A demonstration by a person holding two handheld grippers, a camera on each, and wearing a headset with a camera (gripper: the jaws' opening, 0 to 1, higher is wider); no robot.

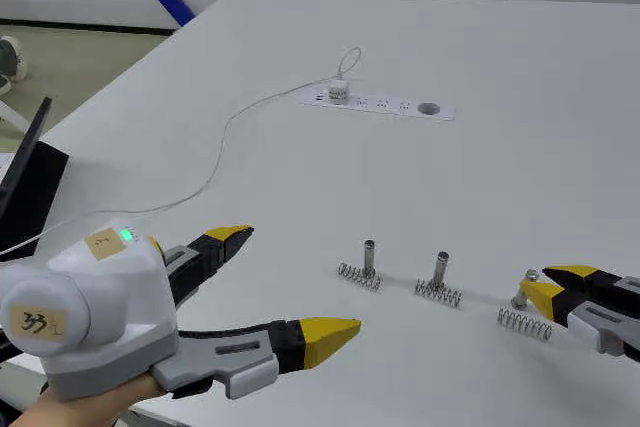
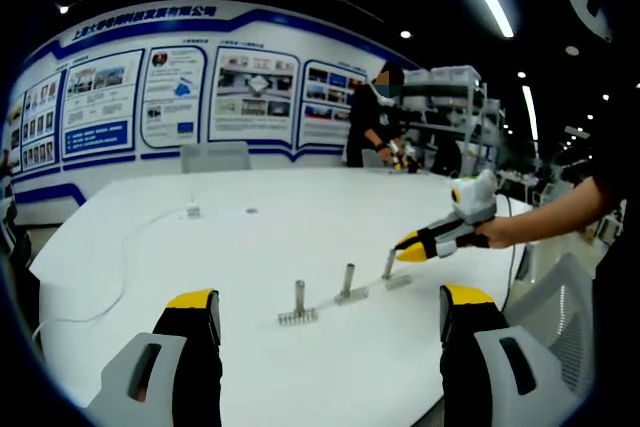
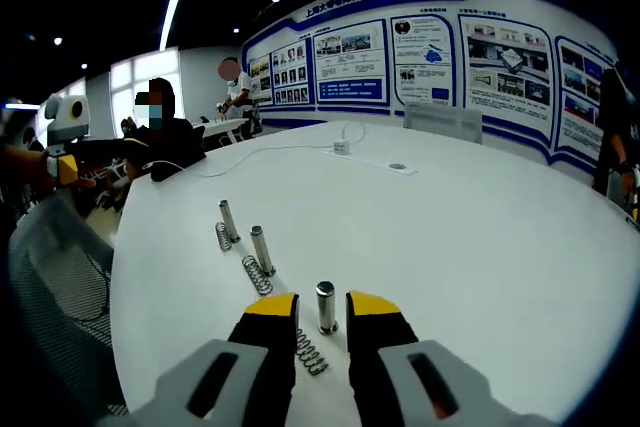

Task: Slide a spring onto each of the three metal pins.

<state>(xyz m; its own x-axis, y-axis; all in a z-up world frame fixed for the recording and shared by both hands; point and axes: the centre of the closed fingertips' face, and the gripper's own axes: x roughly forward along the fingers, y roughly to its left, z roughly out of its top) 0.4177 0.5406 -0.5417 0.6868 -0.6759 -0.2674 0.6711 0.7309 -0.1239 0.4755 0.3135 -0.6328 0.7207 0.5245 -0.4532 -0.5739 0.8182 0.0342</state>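
Three short metal pins stand upright in a row on the white table (image 1: pixel 300 167): one (image 1: pixel 369 255), a second (image 1: pixel 441 269) and a third (image 1: pixel 520 299). A spring lies flat beside each: (image 1: pixel 359 276), (image 1: pixel 438 294), (image 1: pixel 524 324). My right gripper (image 3: pixel 322 309) is narrowly open, its yellow tips flanking the nearest pin (image 3: pixel 326 307) with small gaps on both sides; a spring (image 3: pixel 308 352) lies by its left jaw. In the head view it enters at the right edge (image 1: pixel 557 285). My left gripper (image 1: pixel 285 282) is wide open and holds nothing, left of the pins (image 2: pixel 347 280).
A white power strip (image 1: pixel 380 104) with a plug and a thin cable (image 1: pixel 230 132) lies farther back on the table. A black object (image 1: pixel 25 177) sits beyond the table's left edge. People stand at benches in the background (image 2: pixel 375 117).
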